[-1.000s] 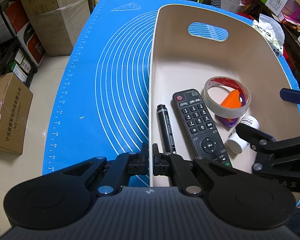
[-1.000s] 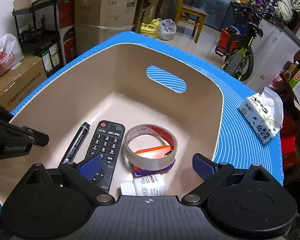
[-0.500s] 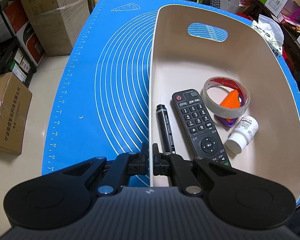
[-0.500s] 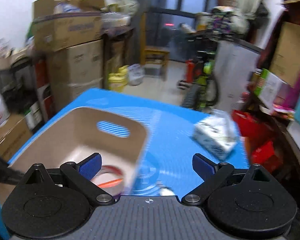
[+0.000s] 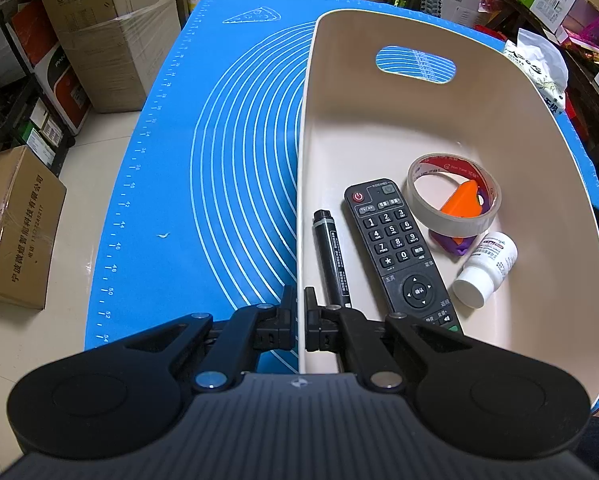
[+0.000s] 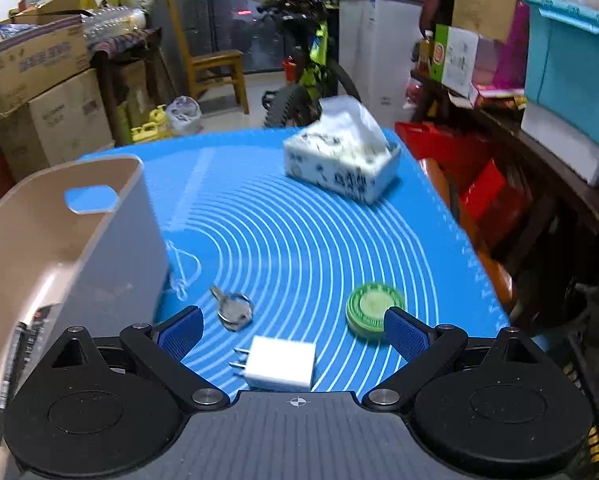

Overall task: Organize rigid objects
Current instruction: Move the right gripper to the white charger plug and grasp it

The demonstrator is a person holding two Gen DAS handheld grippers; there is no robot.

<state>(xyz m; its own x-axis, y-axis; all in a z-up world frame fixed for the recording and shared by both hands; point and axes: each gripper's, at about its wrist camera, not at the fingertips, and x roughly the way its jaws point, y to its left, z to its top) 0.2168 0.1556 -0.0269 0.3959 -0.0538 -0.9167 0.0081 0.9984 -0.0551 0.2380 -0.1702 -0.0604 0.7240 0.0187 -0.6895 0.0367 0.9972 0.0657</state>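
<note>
A beige bin (image 5: 379, 136) stands on the blue mat (image 5: 227, 184). Inside lie a black marker (image 5: 333, 256), a black remote (image 5: 399, 248), a tape roll (image 5: 453, 196) over an orange and purple piece, and a small white bottle (image 5: 485, 268). My left gripper (image 5: 298, 322) is shut on the bin's left wall near its front end. In the right wrist view my right gripper (image 6: 293, 330) stands open above the mat, right of the bin (image 6: 59, 236). Below it lie a white charger plug (image 6: 279, 362), a set of keys (image 6: 233, 310) and a green round lid (image 6: 373, 308).
A tissue pack (image 6: 341, 160) sits at the far side of the mat (image 6: 299, 240). Cardboard boxes (image 5: 111, 28) stand on the floor to the left. A bicycle (image 6: 311, 76), a wooden chair (image 6: 215, 72) and cluttered shelves (image 6: 539, 112) surround the table.
My right gripper has swung out of the bin and to the right over the mat, rolling as it went. It has left the left wrist view. The left gripper has kept still.
</note>
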